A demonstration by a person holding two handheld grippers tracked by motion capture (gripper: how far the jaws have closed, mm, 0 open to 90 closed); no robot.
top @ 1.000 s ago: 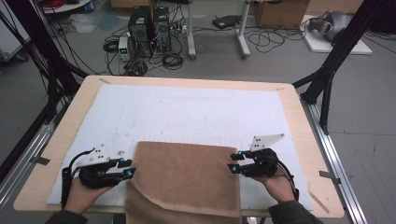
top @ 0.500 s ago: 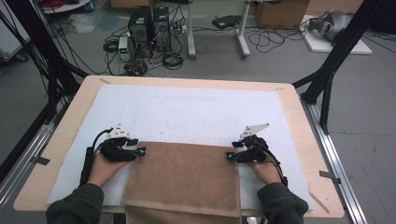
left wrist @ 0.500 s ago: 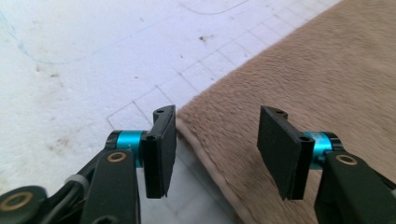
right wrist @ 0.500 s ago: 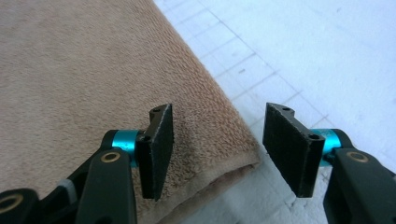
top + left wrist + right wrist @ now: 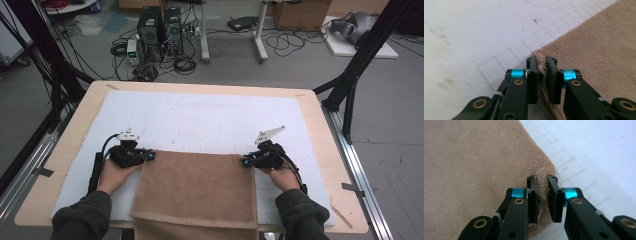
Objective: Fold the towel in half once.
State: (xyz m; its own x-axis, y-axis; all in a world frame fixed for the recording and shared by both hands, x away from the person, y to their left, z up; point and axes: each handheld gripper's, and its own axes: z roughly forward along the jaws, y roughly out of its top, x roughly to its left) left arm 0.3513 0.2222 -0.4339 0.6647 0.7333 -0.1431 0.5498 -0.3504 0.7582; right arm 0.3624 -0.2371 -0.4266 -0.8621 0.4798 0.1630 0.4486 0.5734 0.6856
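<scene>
**Both grippers pinching the far corners of a brown towel**

A brown towel (image 5: 197,187) is lying on the near half of the table, its far edge running straight across the white mat (image 5: 210,117) and its near end hanging over the table's front edge. It is looking like thick terry cloth: soft, limp and light, with a nap that should give the jaws good friction rather than slipping. Being floppy, it is likely to sag and fold wherever it is not supported, so holding it at two corners at once is the sensible way to keep an edge straight.

The left gripper (image 5: 541,65) is closing narrowly on the towel's far left corner, with a bunched ridge of cloth sitting between its jaws. The right gripper (image 5: 542,184) is doing the same at the far right corner, fabric pressed between its jaws and puckering just beyond them. In the high view, both grippers are resting low at the mat, one at each end of the far edge, with the person's hands and dark sleeves coming in behind them.

The mat is showing faint ruled lines and a rounded outline, but no readable writing. Beyond the table, computer towers (image 5: 160,25) and cables are sitting on the floor; no brand or label is legible anywhere.
</scene>
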